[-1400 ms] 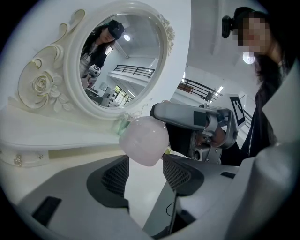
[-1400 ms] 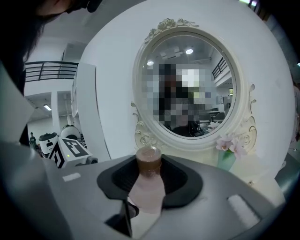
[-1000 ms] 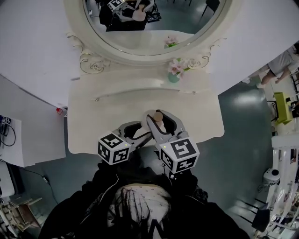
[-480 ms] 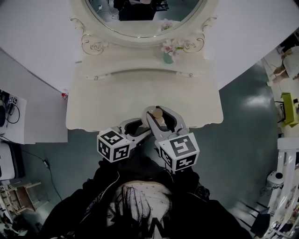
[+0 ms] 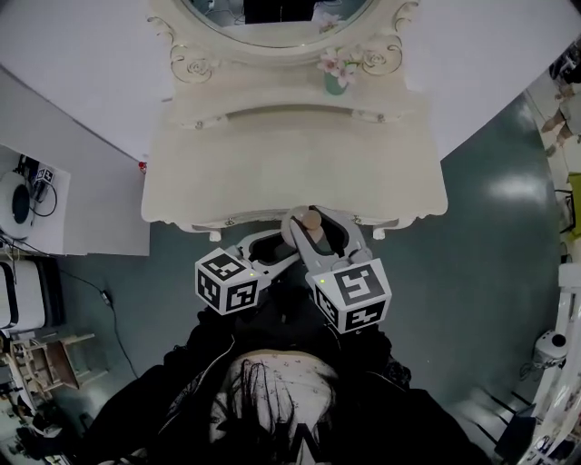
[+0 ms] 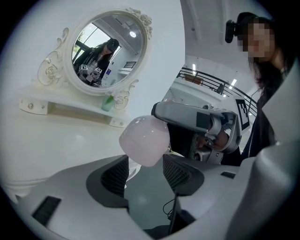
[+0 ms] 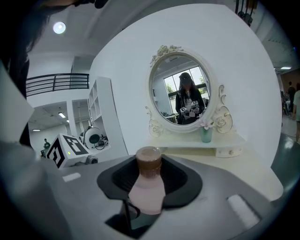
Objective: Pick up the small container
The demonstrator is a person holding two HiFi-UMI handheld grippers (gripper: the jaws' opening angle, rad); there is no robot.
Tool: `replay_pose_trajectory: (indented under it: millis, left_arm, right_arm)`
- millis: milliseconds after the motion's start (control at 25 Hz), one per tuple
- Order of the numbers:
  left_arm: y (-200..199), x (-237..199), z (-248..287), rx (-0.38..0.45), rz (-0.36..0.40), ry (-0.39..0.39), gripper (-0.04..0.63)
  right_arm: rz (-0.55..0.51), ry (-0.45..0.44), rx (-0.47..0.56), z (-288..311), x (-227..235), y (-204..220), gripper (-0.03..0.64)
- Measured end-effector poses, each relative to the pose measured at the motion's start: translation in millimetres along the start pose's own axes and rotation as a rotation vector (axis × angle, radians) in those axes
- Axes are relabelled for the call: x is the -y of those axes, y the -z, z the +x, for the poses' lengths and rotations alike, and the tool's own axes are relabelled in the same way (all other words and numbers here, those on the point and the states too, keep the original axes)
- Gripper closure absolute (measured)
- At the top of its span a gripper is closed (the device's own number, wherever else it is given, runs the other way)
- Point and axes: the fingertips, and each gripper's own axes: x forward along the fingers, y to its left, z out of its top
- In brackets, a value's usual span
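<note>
Black jacket (image 5: pixel 195 363) — grey, black-padded left gripper (image 5: pixel 280 242) and right gripper (image 5: pixel 316 218) bear black-and-white marker cubes (image 5: pixel 225 281).

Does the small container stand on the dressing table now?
No, the small container is clamped between the jaws of the right gripper, away from the dressing table.

Table (image 5: pixel 290 163) at 12 o'clock from both grippers. Vase (image 5: pixel 336 84) at table's 1 o'clock edge, before mirror (image 5: pixel 277 14). Container (image 5: pixel 311 219) in right gripper (image 5: pixel 314 223); left gripper (image 5: pixel 265 247) at its 8 o'clock.
</note>
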Motion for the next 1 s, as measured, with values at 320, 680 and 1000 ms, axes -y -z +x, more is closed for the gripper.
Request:
replay_pose_trajectory:
  millis: [320, 680, 1000]
  left_arm:
    - [16, 8, -24, 0.014, -0.015, -0.022, 0.387]
    - [33, 10, -63, 0.023, -0.004, -0.012, 0.387]
    - [50, 10, -108, 0.021, 0.020, 0.042, 0.385]
  right_arm:
    - [-0.022, -0.029, -0.008, -8, -30, 7, 0.471]
    - [-0.029, -0.018, -0.003, -10, -72, 14, 0.471]
    - [-0.030, 0.043, 0.001, -12, -120, 20, 0.471]
